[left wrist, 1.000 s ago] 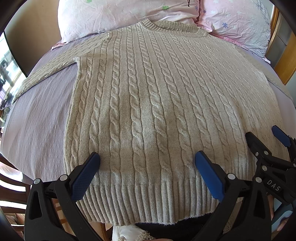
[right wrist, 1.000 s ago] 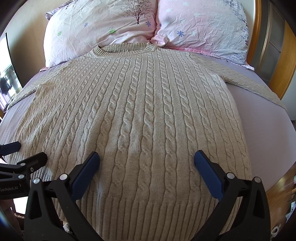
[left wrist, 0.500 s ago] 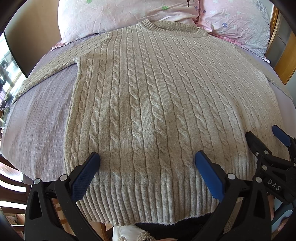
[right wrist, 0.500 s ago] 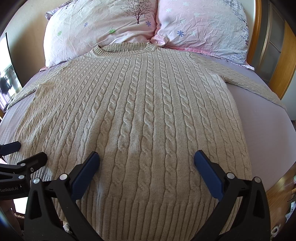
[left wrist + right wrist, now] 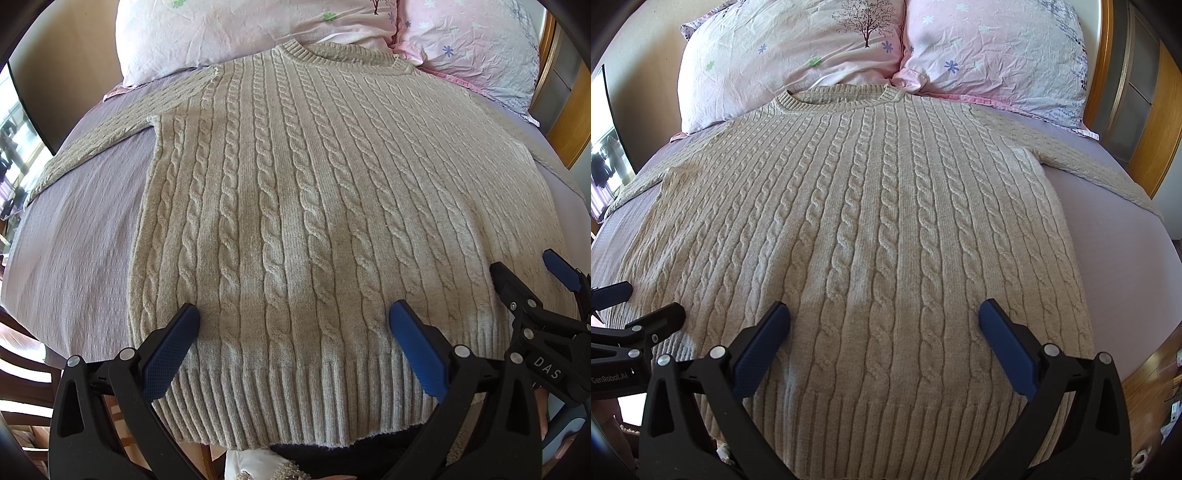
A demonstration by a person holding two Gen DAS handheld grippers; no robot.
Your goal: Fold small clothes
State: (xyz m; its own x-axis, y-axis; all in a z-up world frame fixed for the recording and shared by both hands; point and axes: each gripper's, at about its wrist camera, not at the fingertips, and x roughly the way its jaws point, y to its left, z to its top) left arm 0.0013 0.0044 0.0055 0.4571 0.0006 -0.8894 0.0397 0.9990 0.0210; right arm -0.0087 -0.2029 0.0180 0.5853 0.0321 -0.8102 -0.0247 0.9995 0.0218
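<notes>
I hold the left gripper point(image 5: 293, 334) and right gripper point(image 5: 882, 332) wide open and empty above the near hem of the sweater point(image 5: 325, 206), flat on the bed point(image 5: 74, 243); folding not yet begun, sleeves probably first

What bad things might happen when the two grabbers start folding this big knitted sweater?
1. The hem hangs over the bed's edge, so the sweater might slide off if tugged.
2. Both the left gripper and the right gripper are open and close together near the hem; they could bump.
3. Both sleeves, one at and one at, lie spread sideways and may drag or bunch during folding.
</notes>
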